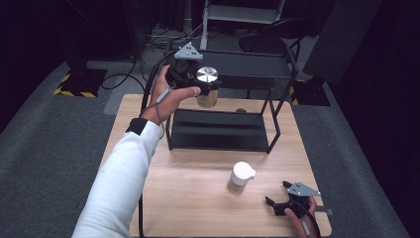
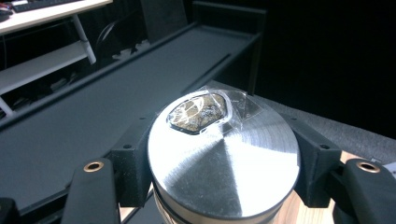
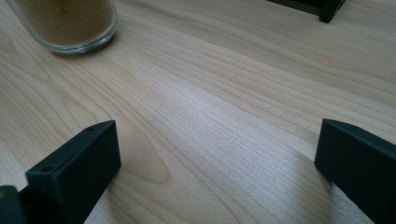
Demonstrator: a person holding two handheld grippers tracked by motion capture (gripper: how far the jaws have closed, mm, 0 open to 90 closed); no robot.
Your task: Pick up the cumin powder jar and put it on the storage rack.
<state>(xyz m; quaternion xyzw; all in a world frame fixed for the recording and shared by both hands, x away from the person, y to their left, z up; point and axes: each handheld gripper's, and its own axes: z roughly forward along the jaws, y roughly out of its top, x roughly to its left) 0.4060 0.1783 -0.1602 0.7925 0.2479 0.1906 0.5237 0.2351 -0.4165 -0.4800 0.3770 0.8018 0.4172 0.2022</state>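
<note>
A jar with a shiny metal lid and brown contents is held in my left gripper beside the top shelf of a black rack. In the left gripper view the lid sits between the two black jaws, with a taped window on it. A second jar with a white lid stands on the wooden table. My right gripper rests open on the table at the near right, a little right of that jar. Its glass base shows at the top left of the right gripper view.
The black two-level rack stands at the back of the table, its lower shelf bare. A small brown object lies on the table behind the rack. Grey carpet surrounds the table.
</note>
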